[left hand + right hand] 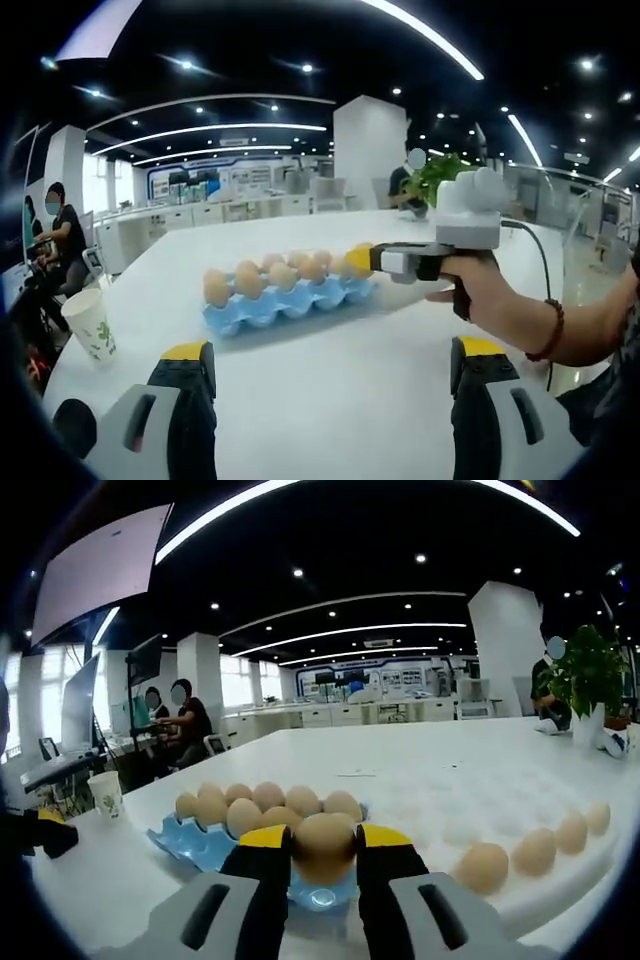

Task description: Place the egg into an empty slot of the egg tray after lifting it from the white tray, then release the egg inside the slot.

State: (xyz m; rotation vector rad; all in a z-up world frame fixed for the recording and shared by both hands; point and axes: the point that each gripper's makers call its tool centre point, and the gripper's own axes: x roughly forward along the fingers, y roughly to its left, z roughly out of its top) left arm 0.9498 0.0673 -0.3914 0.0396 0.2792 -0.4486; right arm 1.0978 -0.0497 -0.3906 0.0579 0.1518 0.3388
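Yellow-tipped right gripper [323, 852] clamped a tan egg [324, 846] over the blue moulded egg tray [185, 842] on the white table [450, 770], while the left gripper [334, 372] stood open.

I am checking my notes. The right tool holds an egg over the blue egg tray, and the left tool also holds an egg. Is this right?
Not quite. The right tool does hold an egg over the blue egg tray, but the left tool is open and holds nothing, as the left gripper view shows.

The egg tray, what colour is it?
Light blue. The egg tray shows best in the left gripper view, on the white table.
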